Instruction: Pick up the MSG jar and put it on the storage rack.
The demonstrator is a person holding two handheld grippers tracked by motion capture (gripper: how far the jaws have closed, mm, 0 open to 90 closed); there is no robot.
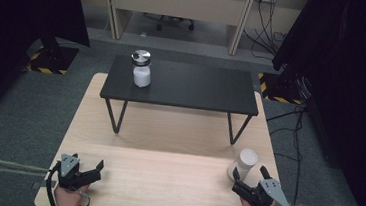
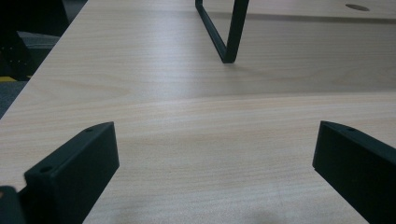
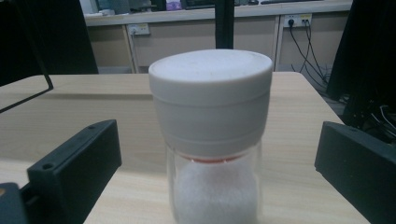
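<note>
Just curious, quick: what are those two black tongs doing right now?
Left tongs: open, holding nothing.
Right tongs: open, either side of the white-capped glass jar of white powder, not gripping.

The jar [image 3: 212, 140] by the right gripper [image 1: 250, 180] had a white cap, clear glass and white grains. The grippers' jaws were black, the table [image 1: 164, 176] pale wood-grain, the small shelf [image 1: 197, 86] black.
</note>
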